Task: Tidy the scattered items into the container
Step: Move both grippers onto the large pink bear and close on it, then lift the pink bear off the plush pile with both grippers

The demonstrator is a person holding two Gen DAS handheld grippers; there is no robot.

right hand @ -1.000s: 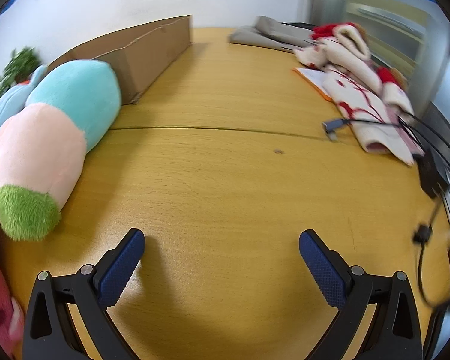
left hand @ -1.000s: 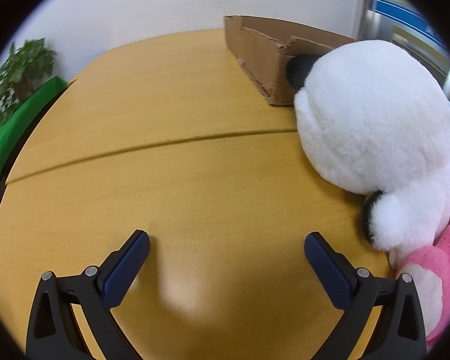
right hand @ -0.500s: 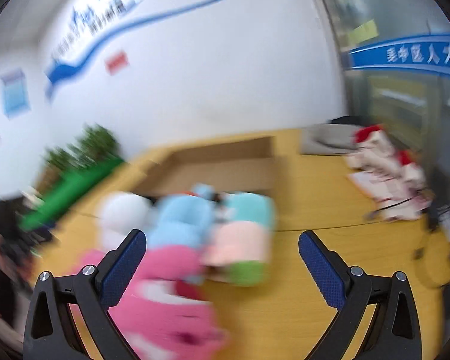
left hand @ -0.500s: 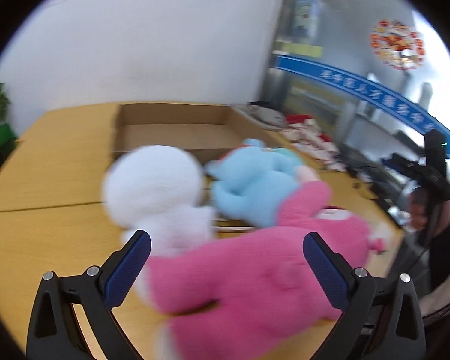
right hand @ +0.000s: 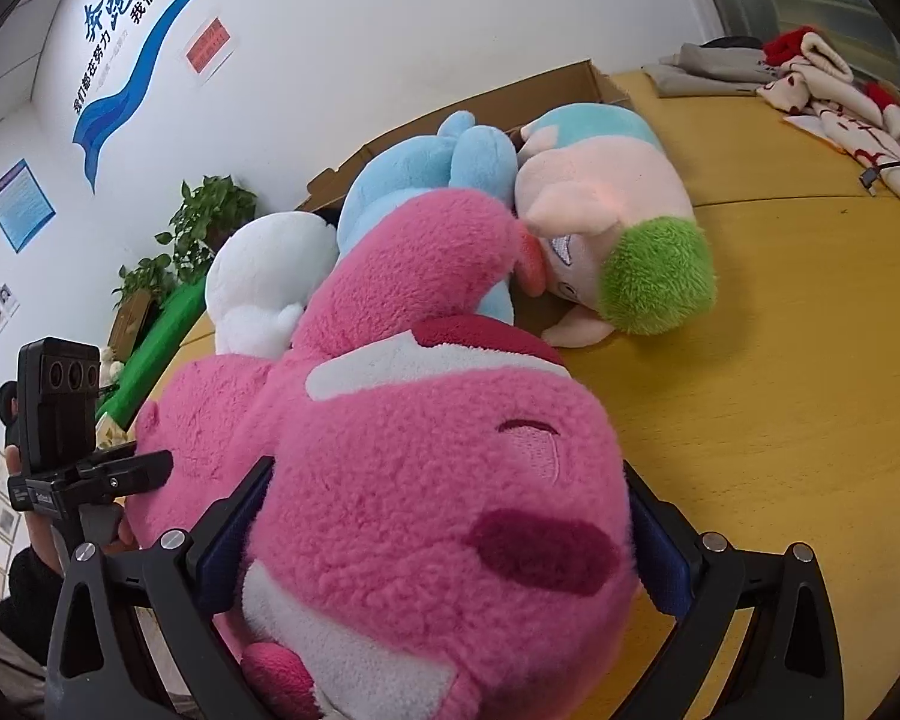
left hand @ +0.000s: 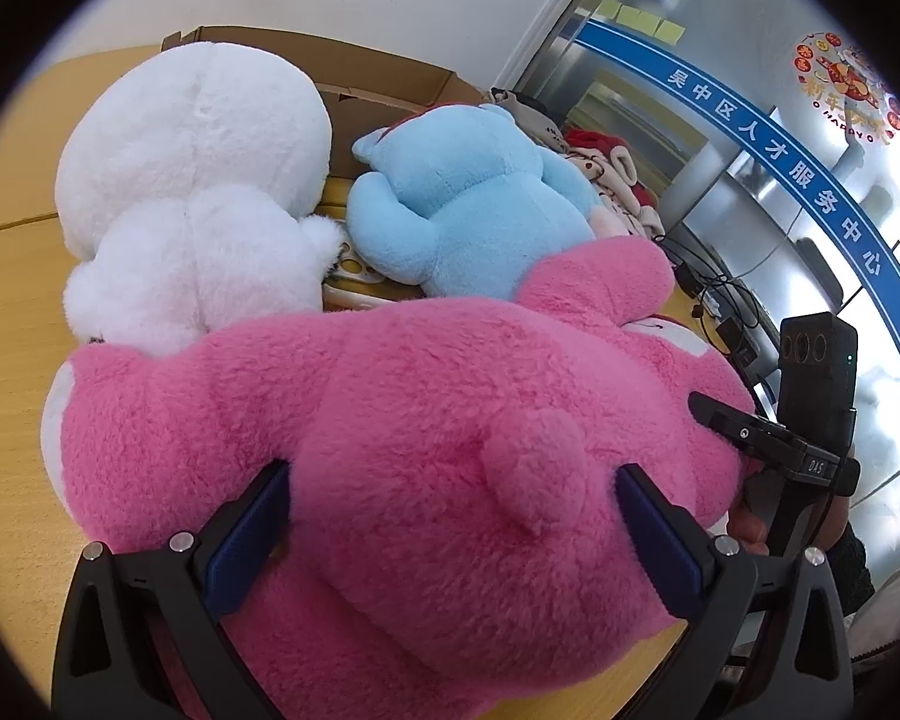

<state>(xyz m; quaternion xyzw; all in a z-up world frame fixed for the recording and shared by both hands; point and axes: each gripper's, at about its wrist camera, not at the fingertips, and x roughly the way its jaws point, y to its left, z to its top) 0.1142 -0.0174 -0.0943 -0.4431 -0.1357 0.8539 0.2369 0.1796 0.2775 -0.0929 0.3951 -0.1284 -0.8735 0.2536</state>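
A big pink plush bear (left hand: 426, 420) lies on the wooden table. My left gripper (left hand: 450, 516) straddles its rear body, wide open, its pads against the fur. My right gripper (right hand: 444, 516) straddles its head (right hand: 426, 480), also wide open. Behind the bear lie a white plush (left hand: 192, 180), a light blue plush (left hand: 474, 198) and a pink-and-teal plush with a green end (right hand: 618, 222). The open cardboard box (left hand: 384, 84) stands behind them near the wall; it also shows in the right wrist view (right hand: 546, 84).
Folded clothes and cables (right hand: 822, 84) lie at the table's far right. A potted plant (right hand: 210, 222) and a green board stand beyond the left edge. The other gripper's handle and the person's hand (left hand: 810, 408) are at the bear's right.
Both grippers swung from low over bare table, rose, then came down around the pink bear, one at each end. The jaws stayed wide open throughout.
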